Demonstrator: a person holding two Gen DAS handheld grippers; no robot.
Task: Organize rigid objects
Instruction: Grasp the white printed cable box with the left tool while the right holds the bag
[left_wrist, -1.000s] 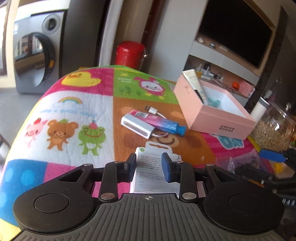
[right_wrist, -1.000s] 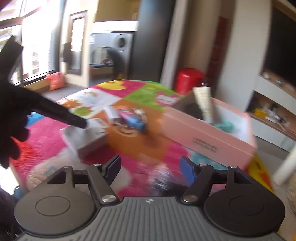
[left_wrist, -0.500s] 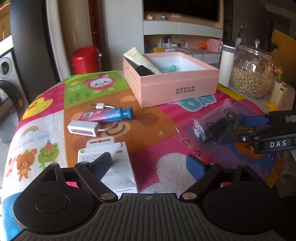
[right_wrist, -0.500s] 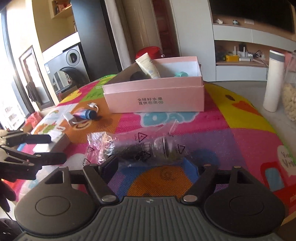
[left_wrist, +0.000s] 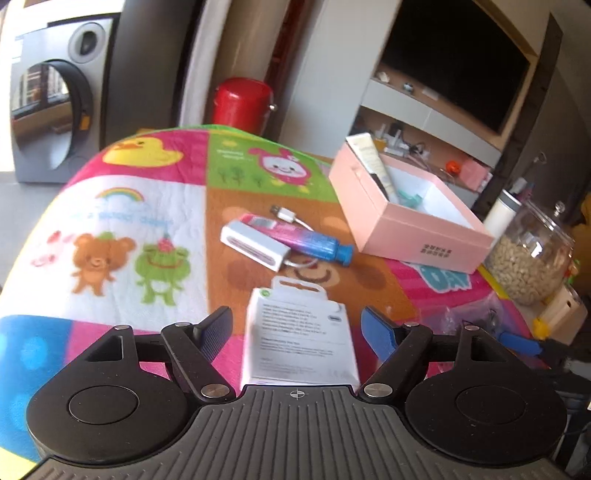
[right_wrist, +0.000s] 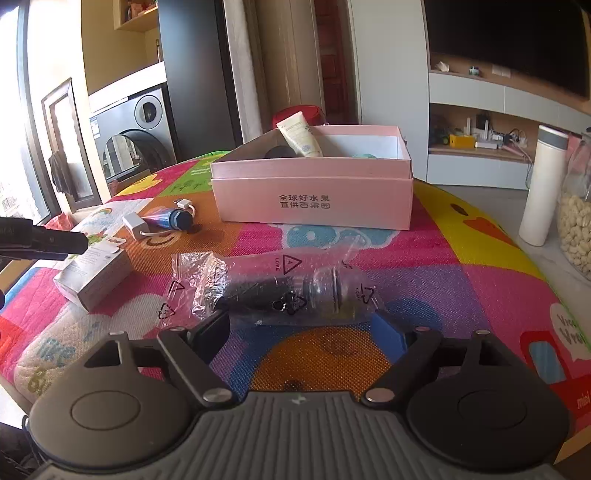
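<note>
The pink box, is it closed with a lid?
No, the pink box stands open on top, and a cream tube leans out of it.

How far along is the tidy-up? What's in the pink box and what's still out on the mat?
Done: a cream tube and a teal item sit in the pink box. In hand: nothing; the left gripper straddles the white carton, and the right gripper's jaws are opening short of the bagged bottle. Left: both, plus the white adapter and blue-capped tube.

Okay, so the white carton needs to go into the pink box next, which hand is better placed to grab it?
Left, probably. The left tool is open with the white carton between its fingers. The right tool, still opening, faces the bagged bottle instead.
</note>
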